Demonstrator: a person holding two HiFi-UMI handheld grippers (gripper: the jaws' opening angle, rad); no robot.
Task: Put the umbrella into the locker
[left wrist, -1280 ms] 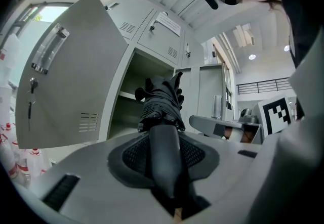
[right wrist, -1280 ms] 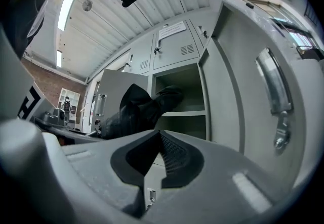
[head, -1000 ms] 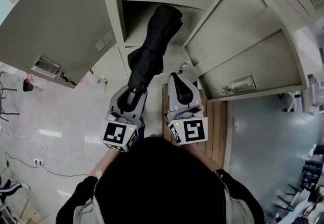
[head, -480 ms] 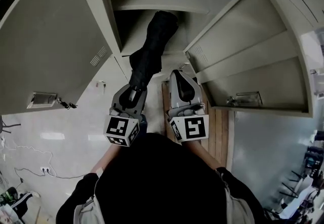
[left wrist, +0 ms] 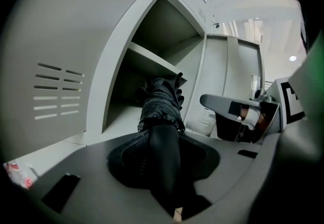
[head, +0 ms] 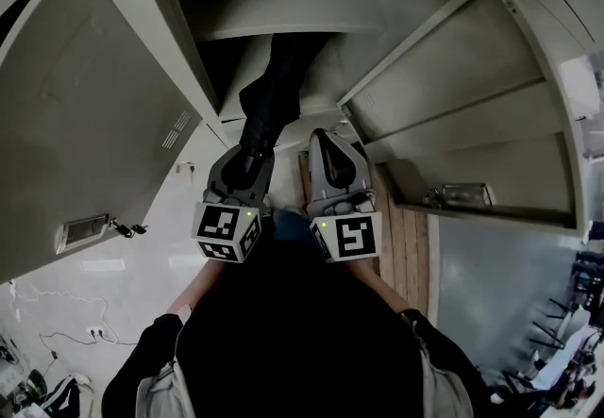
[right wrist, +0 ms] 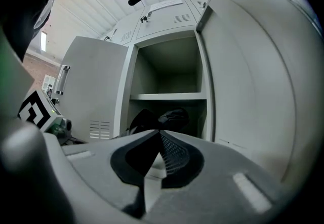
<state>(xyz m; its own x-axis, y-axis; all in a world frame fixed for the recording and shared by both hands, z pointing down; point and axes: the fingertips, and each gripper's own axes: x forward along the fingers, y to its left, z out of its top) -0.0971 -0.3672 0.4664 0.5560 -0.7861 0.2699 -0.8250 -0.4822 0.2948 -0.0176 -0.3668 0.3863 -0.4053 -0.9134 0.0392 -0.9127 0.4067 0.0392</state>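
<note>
Black and folded, the fabric umbrella (head: 272, 95) was clamped at its near end by the left gripper (head: 248, 156). That gripper's jaws stood partly apart, with their pads pressed against the umbrella's narrow dark shaft from both sides. The right gripper (head: 330, 138) had its jaw tips together with nothing between them. It hung just beside the left gripper, on its right, apart from the umbrella. Ahead of both stood a pale grey metal locker (right wrist: 203, 71) with its door (head: 94, 114) swung wide to the left, and another open door (head: 453, 86) stood at the right. A flat horizontal shelf (right wrist: 169, 96) split the locker into an upper and a lower compartment. The umbrella ran forward from the left gripper, and its bundled far end reached through the opening into the lower compartment, just beneath the shelf's front edge. Whether that end rested on the compartment's floor could not be told. In the right gripper view the umbrella's bunched folds showed inside the lower compartment, beyond the closed jaw tips and apart from them.
</note>
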